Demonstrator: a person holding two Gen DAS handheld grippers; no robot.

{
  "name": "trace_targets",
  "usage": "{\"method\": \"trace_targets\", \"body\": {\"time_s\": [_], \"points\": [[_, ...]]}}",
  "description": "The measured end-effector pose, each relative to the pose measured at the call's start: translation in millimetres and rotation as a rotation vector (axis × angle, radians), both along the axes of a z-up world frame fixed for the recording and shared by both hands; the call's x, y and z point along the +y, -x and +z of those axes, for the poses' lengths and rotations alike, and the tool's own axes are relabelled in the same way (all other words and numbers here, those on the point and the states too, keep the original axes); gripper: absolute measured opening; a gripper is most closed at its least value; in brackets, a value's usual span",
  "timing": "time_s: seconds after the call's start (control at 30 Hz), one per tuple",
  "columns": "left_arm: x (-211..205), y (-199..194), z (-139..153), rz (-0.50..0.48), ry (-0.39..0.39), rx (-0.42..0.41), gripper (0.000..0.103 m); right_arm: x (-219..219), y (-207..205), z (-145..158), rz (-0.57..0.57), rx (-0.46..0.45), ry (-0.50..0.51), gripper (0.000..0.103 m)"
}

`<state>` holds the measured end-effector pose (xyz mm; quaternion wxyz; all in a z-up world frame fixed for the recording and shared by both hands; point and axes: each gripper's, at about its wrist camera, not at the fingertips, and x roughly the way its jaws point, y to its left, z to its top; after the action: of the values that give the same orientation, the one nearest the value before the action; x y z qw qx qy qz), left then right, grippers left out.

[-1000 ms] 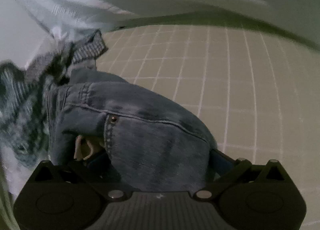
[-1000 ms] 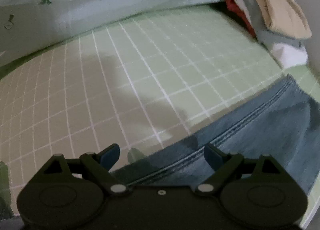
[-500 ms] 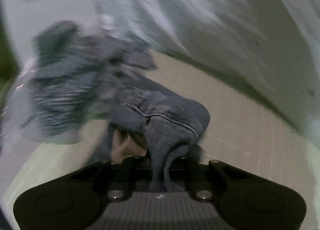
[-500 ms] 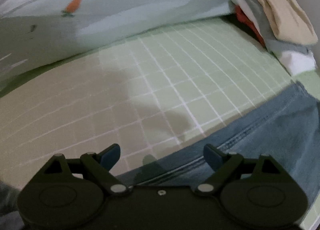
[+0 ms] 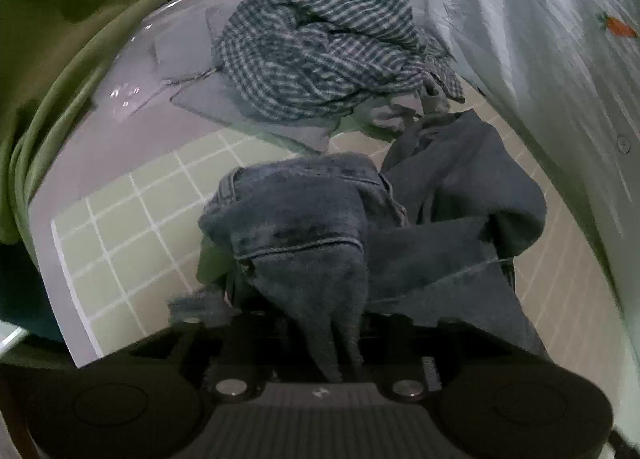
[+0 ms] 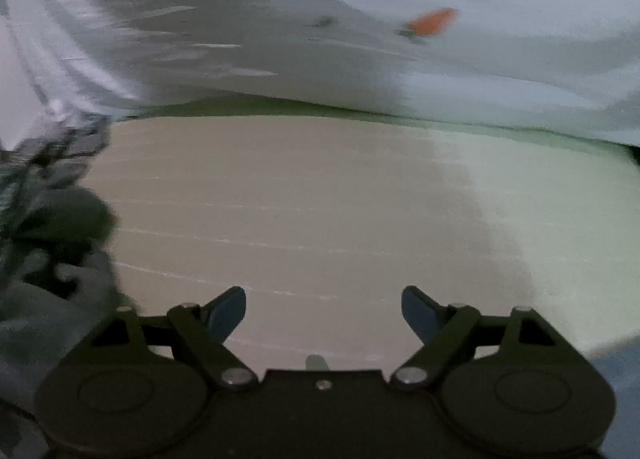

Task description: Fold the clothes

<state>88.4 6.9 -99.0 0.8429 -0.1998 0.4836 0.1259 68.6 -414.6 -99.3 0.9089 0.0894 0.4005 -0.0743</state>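
A checked green sheet (image 5: 132,227), smooth and flat, is spread as the folding surface. On it the jeans (image 5: 460,195) lie bunched, thick denim with stitched seams, one fold pinched in the left gripper (image 5: 340,343), whose jaws are opening, presumably for spreading. The right gripper (image 6: 323,309) is empty and closing.

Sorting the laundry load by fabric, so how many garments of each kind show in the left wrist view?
Denim jeans: 1, bunched between the jaws of the left gripper, which are opening
Checked shirt: 1, crumpled behind the jeans
Pale grey cloth under the shirt: 1, kind unclear
Total: 3
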Motion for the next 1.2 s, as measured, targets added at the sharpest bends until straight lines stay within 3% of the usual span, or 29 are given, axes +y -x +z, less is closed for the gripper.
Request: {"method": "trace_targets", "body": {"time_s": [0.23,0.43,0.53,0.73,0.9,0.93,1.0,1.03,1.1,1.2], "points": [[4,-30,-12,0.026,0.006,0.063,0.065,51,-61,0,0.149,-0.051,-0.130,0.085],[1,-52,-24,0.035,0.001,0.114,0.077,94,-108,-6,0.262,-0.027,-0.170,0.085],[2,-58,-28,0.047,0.010,0.137,0.082,108,-127,-12,0.262,-0.011,-0.248,0.084],[3,-66,-35,0.080,0.025,0.177,0.092,113,-162,-22,0.176,0.008,-0.549,0.084],[2,-68,-38,0.084,0.017,0.185,0.095,126,-189,-39,0.142,0.082,-0.674,0.083],[1,-68,-38,0.085,0.016,0.186,0.096,129,-193,-43,0.141,0.096,-0.690,0.079],[1,-69,-39,0.084,0.015,0.185,0.096,131,-198,-49,0.142,0.118,-0.728,0.042],[2,-69,-39,0.083,0.017,0.184,0.096,133,-199,-51,0.147,0.119,-0.729,0.017],[3,-68,-40,0.082,0.023,0.181,0.096,134,-193,-42,0.184,0.075,-0.651,0.010],[4,-69,-40,0.072,0.030,0.176,0.096,130,-180,-22,0.226,-0.010,-0.527,0.008]]}}
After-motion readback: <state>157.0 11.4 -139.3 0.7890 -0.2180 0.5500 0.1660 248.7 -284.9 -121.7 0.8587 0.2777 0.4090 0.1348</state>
